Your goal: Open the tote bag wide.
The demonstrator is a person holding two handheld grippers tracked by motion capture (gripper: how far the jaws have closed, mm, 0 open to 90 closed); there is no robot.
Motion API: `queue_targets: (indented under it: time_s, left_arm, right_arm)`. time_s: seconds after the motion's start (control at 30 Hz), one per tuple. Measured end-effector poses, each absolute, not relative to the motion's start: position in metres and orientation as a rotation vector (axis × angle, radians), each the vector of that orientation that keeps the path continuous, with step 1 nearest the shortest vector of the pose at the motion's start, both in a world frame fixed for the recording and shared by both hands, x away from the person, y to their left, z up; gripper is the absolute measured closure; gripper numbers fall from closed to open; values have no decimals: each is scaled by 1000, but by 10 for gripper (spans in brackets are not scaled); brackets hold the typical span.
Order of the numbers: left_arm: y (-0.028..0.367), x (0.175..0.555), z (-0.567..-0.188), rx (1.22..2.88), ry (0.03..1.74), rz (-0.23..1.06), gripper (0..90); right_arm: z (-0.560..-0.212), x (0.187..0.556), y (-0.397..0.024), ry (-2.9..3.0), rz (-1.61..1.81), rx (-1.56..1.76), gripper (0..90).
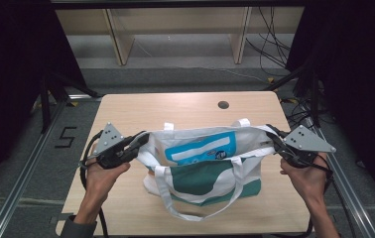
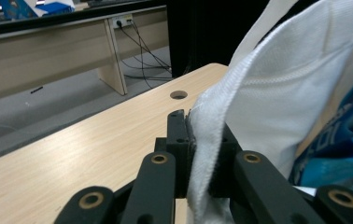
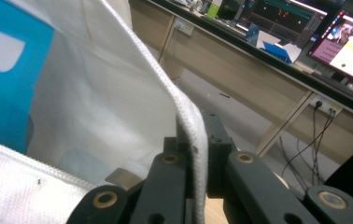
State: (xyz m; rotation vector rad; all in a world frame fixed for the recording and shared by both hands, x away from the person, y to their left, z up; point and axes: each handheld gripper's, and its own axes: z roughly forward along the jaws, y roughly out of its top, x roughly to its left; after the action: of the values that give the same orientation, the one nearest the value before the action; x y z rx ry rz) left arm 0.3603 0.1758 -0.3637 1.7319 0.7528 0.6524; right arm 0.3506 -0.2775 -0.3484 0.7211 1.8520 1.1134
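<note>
A white tote bag [image 1: 203, 171] with a green lower panel and a blue printed panel lies on the wooden table [image 1: 175, 106], stretched between both grippers with its mouth pulled wide. My left gripper [image 1: 142, 139] is shut on the bag's left rim. In the left gripper view the white hem [image 2: 201, 154] is pinched between the black jaws of the left gripper [image 2: 197, 137]. My right gripper [image 1: 272, 135] is shut on the right rim, and the right gripper view shows the corded edge [image 3: 191, 121] clamped in the right gripper [image 3: 198, 140]. A white strap [image 1: 195, 214] loops toward the front edge.
A round cable hole [image 1: 223, 104] sits in the table near its far edge. Behind the table stand wooden bench legs [image 1: 118, 44] and loose cables [image 1: 270, 44] on the grey floor. Metal rails [image 1: 36, 153] run along both sides of the table.
</note>
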Motion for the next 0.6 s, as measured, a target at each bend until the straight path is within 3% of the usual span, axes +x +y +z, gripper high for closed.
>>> queue_targets:
  time_s: [0.27, 0.6]
  left_arm:
    - [173, 377, -363, 1717, 751, 648, 805]
    - [156, 385, -417, 1873, 784, 495, 806]
  right_arm:
    - [-361, 368, -284, 1868, 1126, 817, 881]
    - [-392, 378, -287, 1985, 1006, 880, 880]
